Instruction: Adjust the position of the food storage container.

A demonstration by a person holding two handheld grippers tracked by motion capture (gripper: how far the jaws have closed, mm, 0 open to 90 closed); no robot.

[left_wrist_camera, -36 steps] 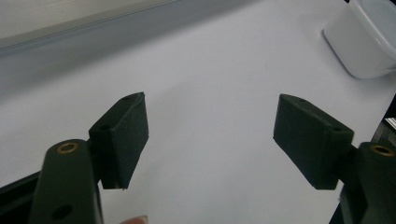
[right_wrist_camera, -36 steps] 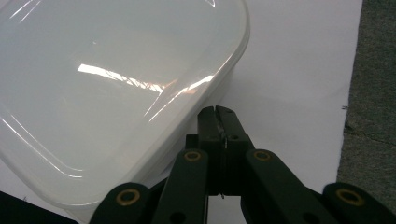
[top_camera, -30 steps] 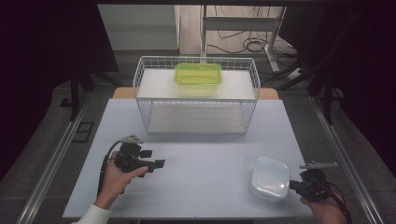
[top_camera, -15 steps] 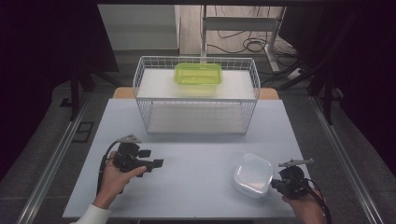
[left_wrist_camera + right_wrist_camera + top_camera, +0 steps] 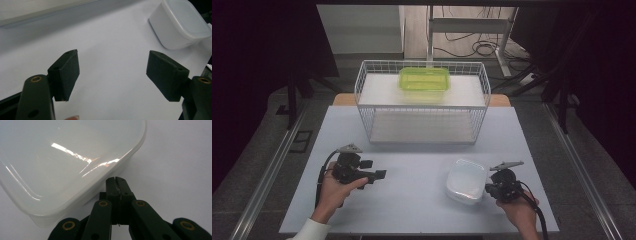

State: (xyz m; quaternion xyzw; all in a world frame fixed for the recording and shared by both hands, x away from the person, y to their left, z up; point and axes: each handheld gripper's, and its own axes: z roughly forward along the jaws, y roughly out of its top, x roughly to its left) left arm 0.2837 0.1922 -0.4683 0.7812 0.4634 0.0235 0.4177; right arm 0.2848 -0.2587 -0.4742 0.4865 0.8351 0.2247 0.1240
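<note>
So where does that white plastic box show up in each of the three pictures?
High view: the white box sits on the table's near right part, just left of the right gripper.
Left gripper view: top right corner, beyond the open fingers.
Right gripper view: it covers the upper left, right at the shut fingers.
Shared landmark: the pale table top.

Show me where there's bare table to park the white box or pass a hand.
Widest free patch: mid-table, between the wire basket front, the left tool and the white container. The strip left of the basket is also bare. It is tight at the near right: the right tool, jaws shut, sits at the container's rim by the table edge.
</note>
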